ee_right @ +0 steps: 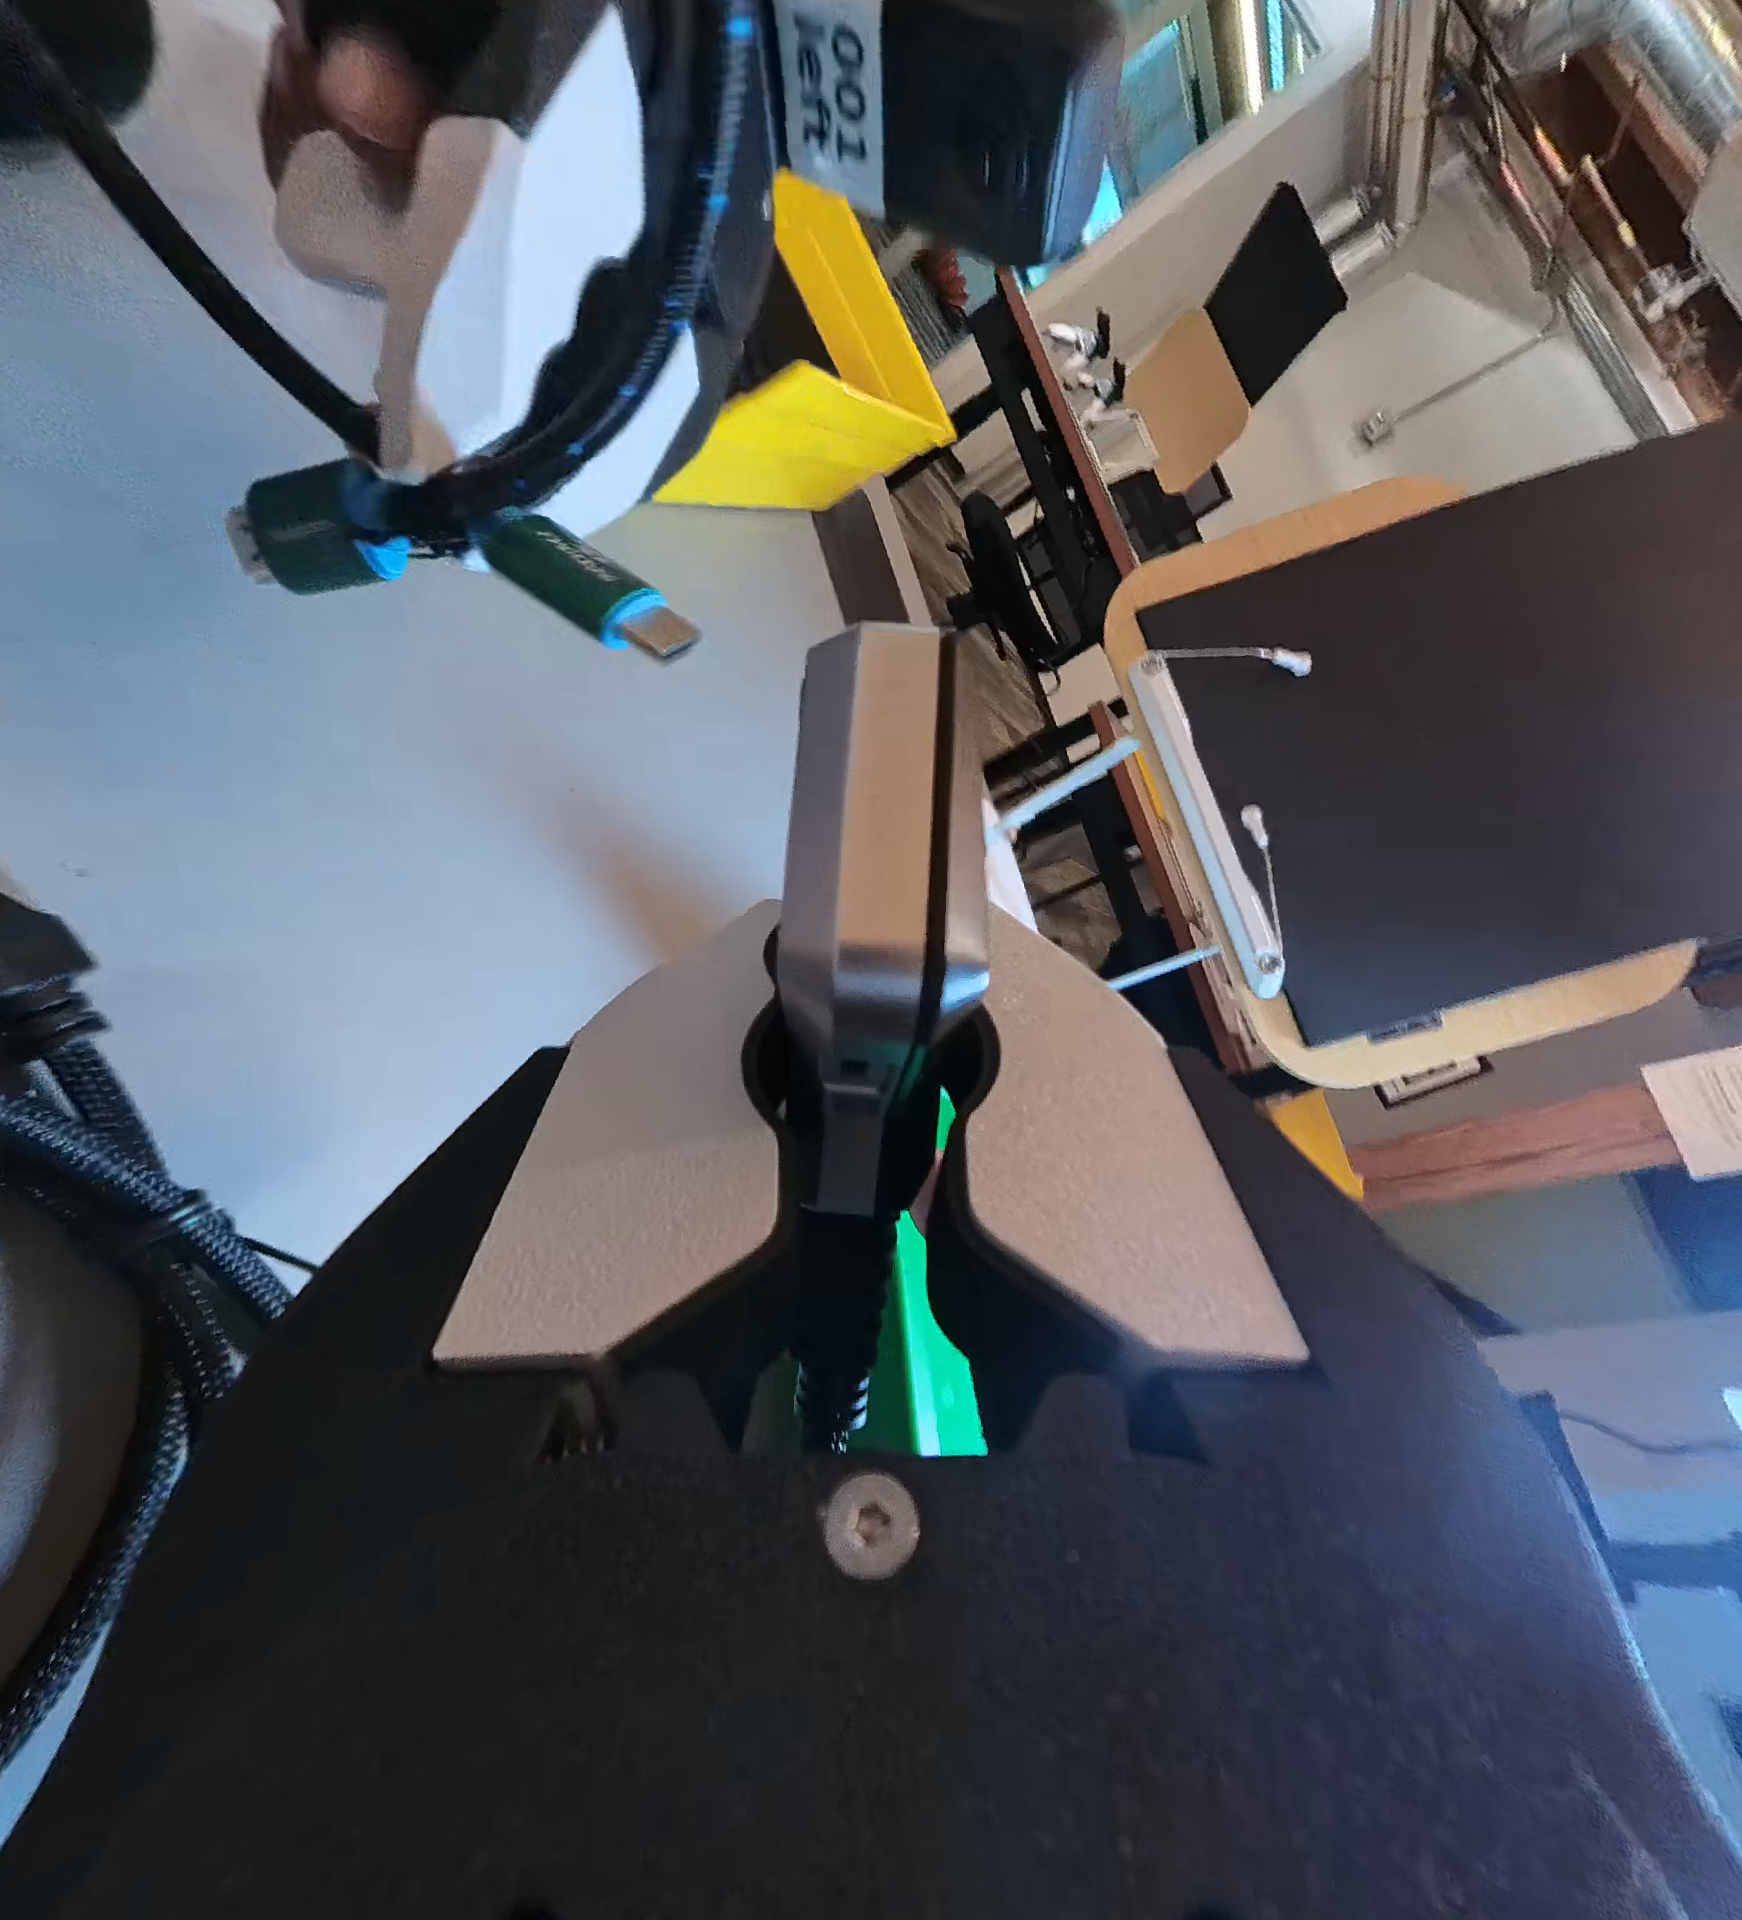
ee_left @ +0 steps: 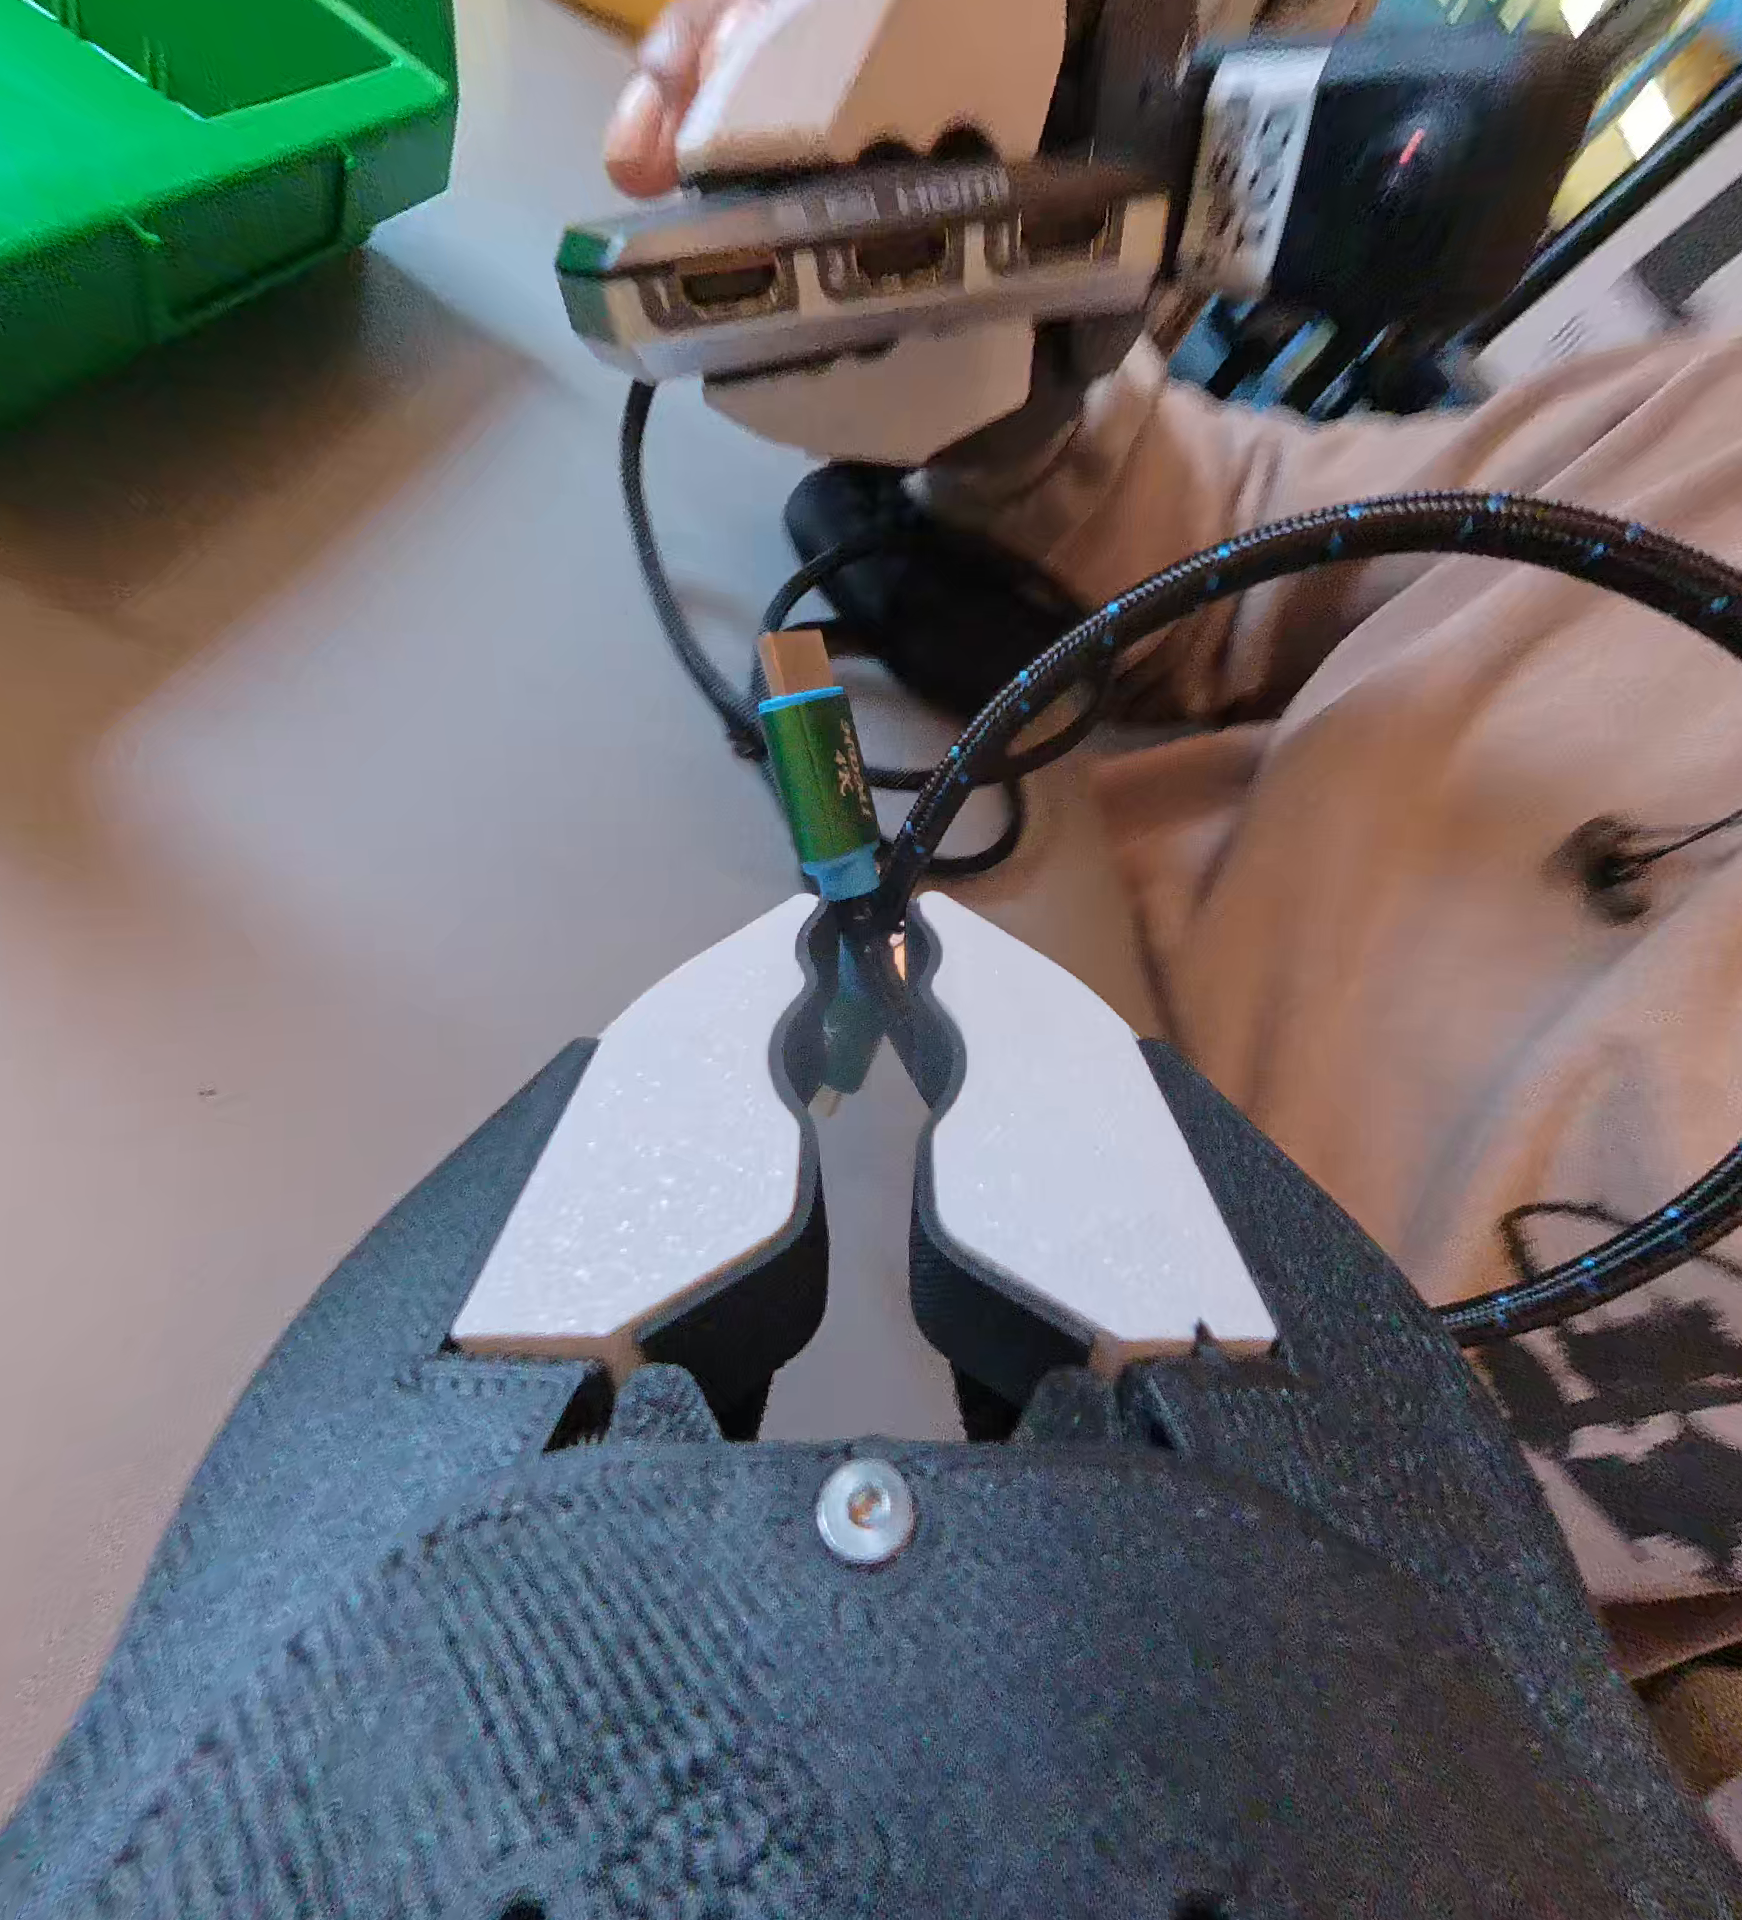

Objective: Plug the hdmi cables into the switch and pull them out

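Observation:
My left gripper (ee_left: 867, 914) is shut on black braided HDMI cables (ee_left: 1366, 540). One green plug (ee_left: 817, 774) sticks out forward past the fingertips, and a second green plug (ee_left: 849, 1039) lies back between the fingers. The silver HDMI switch (ee_left: 846, 260) is in the air just ahead, its row of ports facing the plug, with a gap between them. In the right wrist view my right gripper (ee_right: 877, 935) is shut on the switch (ee_right: 877, 790), whose own black lead (ee_right: 841, 1340) runs back between the fingers. Both green plugs (ee_right: 628, 603) show there at upper left.
A green bin (ee_left: 119, 177) stands on the pale table (ee_left: 223, 831) at far left. A yellow bin (ee_right: 815, 416) sits at the table's far edge. More braided cable (ee_right: 119, 1195) is coiled at left. A person's tan sleeve (ee_left: 1469, 935) fills the right.

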Motion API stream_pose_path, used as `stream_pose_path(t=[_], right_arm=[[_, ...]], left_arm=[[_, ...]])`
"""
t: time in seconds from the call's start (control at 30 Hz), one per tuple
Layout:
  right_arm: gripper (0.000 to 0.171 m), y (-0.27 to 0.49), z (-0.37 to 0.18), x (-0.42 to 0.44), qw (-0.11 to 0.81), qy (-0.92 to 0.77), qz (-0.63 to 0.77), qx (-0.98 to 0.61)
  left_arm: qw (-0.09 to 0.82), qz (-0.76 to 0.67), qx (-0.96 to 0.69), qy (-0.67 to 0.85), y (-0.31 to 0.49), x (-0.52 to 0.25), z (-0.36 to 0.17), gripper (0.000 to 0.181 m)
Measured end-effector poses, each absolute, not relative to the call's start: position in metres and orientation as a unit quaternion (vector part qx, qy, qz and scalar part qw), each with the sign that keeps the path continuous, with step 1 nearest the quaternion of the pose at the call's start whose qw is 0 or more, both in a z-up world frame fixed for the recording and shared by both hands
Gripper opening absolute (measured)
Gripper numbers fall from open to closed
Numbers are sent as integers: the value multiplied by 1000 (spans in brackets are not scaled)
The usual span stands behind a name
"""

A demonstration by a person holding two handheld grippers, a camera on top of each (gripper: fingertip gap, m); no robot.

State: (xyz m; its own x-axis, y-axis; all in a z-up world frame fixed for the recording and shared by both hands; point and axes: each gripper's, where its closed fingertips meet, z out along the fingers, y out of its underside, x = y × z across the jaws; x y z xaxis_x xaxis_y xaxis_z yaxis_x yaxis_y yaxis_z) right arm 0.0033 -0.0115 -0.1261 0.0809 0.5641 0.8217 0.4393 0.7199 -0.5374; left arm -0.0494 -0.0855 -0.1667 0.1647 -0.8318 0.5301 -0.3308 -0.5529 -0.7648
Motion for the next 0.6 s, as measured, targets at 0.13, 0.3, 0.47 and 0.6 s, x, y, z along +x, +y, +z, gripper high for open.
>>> stream_pose_path(t=[0.13,0.3,0.47,0.6], right_arm=[[23,-30,-121,-2,654,-687,47,-313],[23,-46,-133,-10,652,-715,8,-251],[23,-56,-147,-18,647,-739,-41,-185],[23,-69,-155,-21,647,-749,-64,-127]], left_arm=[[244,-600,-682,339,-98,-37,-153,12],[221,-618,-678,331,-108,-29,-156,12],[179,-635,-678,323,-118,-32,-163,12],[141,-625,-689,339,-128,-35,-172,12]])
